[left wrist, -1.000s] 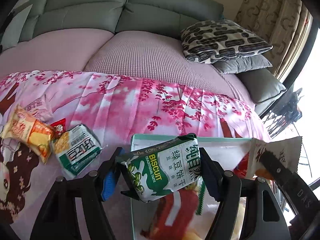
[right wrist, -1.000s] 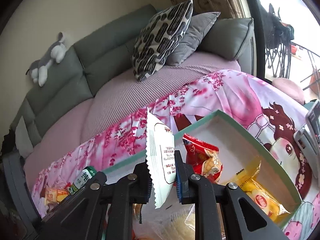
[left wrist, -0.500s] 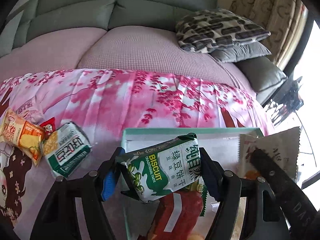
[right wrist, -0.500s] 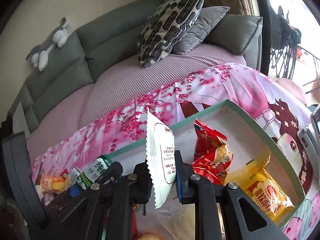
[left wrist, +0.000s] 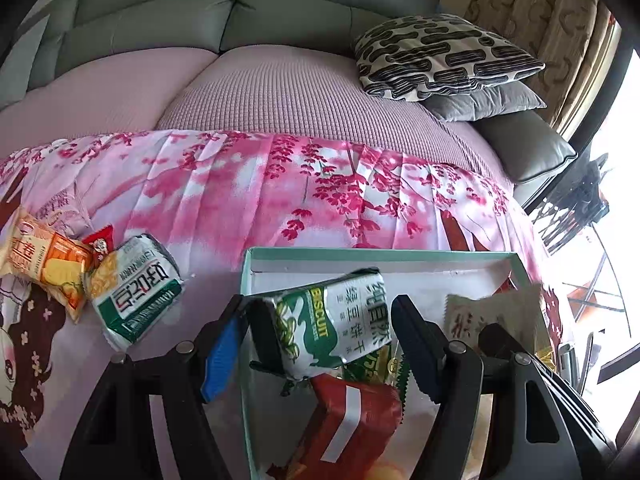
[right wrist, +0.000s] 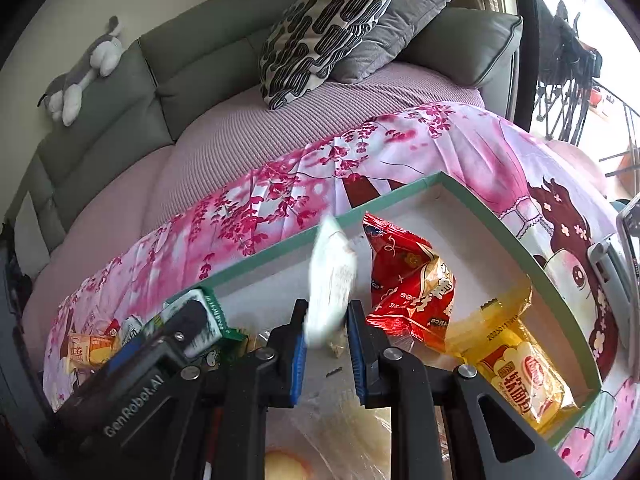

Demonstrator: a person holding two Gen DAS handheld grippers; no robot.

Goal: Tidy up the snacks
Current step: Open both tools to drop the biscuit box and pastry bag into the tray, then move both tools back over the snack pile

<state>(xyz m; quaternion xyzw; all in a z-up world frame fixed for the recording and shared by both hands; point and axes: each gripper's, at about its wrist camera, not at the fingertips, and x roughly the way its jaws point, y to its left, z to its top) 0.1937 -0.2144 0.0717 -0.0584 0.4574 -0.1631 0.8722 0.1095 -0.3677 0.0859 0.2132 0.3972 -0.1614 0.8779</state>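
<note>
My left gripper point(left wrist: 320, 344) stands open above the teal-rimmed box point(left wrist: 360, 254); the green biscuit pack point(left wrist: 332, 328) hangs loose and tilted between its fingers. My right gripper point(right wrist: 326, 350) is open too, and the white snack packet point(right wrist: 330, 280) is blurred and tipping between its pads over the box point(right wrist: 400, 194). In the box lie a red packet point(right wrist: 408, 280), a yellow bread packet point(right wrist: 516, 364) and a red-and-white pack point(left wrist: 352, 412). The white packet also shows in the left wrist view point(left wrist: 492, 312).
On the pink flowered cloth point(left wrist: 248, 188) left of the box lie a green-and-white biscuit pack point(left wrist: 136, 288), an orange packet point(left wrist: 48, 260) and a small red sweet point(left wrist: 100, 240). Behind are a sofa with cushions point(left wrist: 440, 56) and a plush toy point(right wrist: 84, 68). A phone stand point(right wrist: 624, 240) is at right.
Both grippers have opened. The green biscuit pack has slipped and tilted in the left one; the white packet is falling out of the right one. Both grippers have moved further over the box.
</note>
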